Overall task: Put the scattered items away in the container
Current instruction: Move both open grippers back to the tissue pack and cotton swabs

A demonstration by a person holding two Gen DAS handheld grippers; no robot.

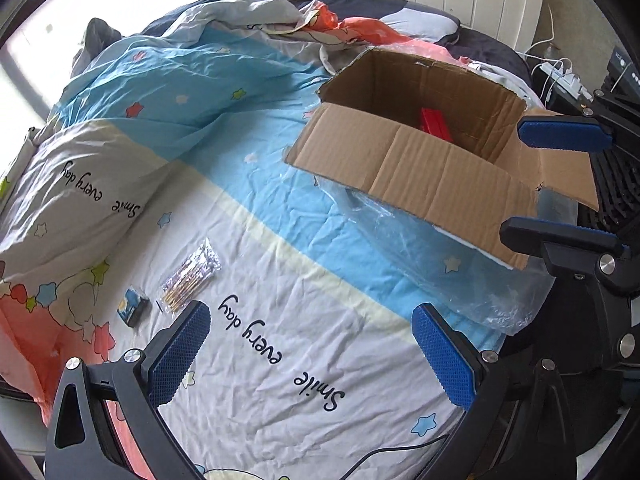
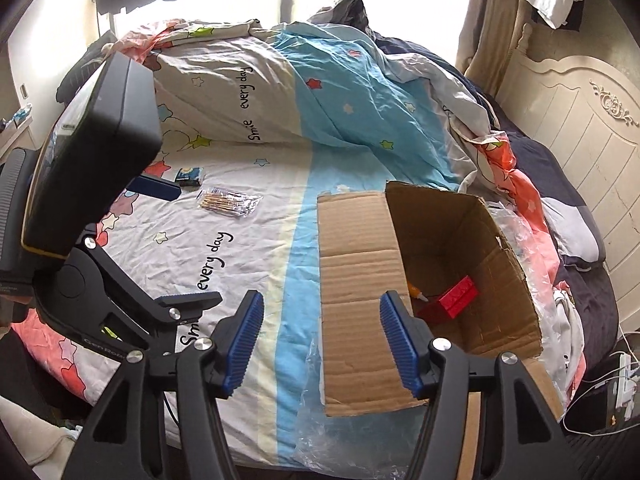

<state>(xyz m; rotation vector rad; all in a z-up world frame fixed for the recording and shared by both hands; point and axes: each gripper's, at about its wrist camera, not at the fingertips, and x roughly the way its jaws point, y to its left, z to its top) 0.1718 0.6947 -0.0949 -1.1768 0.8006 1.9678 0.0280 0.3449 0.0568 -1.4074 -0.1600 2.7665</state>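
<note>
Both grippers empty over bed, cardboard box [image 2: 460, 248] open.
Left gripper [image 1: 308, 352] and right gripper [image 2: 320, 340] released; red block [image 2: 456, 298] in box, clear packet [image 1: 190, 276] on quilt [image 1: 280, 272].

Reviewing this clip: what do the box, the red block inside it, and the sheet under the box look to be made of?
Box: corrugated cardboard, matte brown, with visible fluting lines and ragged torn edges. Red block: probably hard moulded plastic, glossy with a studded top. Sheet under the box: thin clear plastic film, crinkled and shiny, the quilt showing through it.
</note>
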